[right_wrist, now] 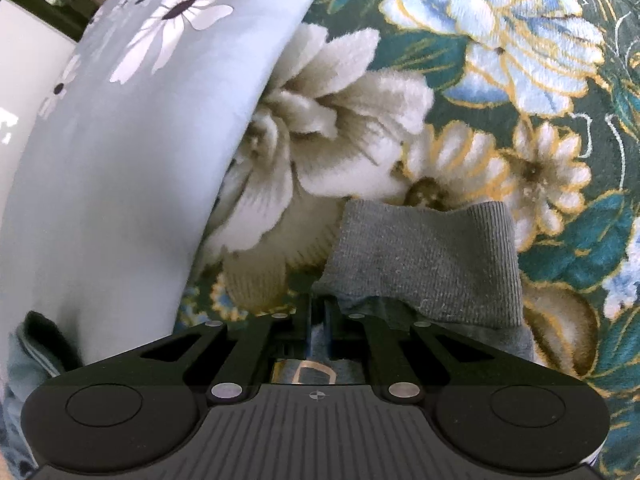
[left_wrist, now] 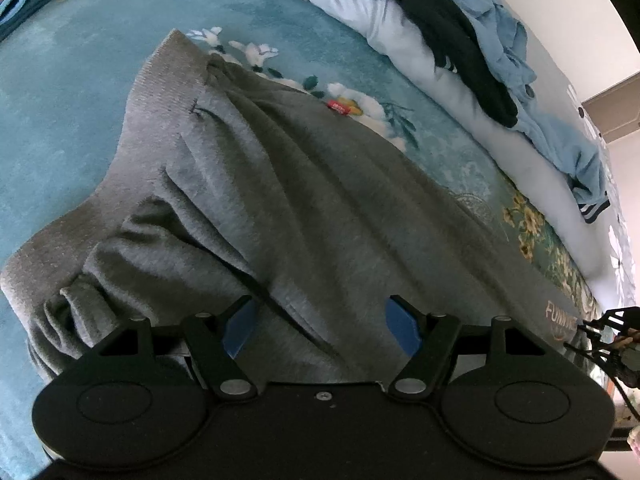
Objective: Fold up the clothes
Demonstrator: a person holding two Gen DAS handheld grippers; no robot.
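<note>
Grey garment spread wrinkled on floral blanket. Right gripper clamped on what is probably its ribbed cuff; left gripper released above it. Keep cuff taut, smooth creases.

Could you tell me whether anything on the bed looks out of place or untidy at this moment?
Yes. A small red item lies on the floral blanket just beyond the grey garment; it looks like stray litter, though it is too small to identify. The garment is bunched into ridges, and unfolded blue clothes and dark clothes are heaped on the pale quilt.
</note>
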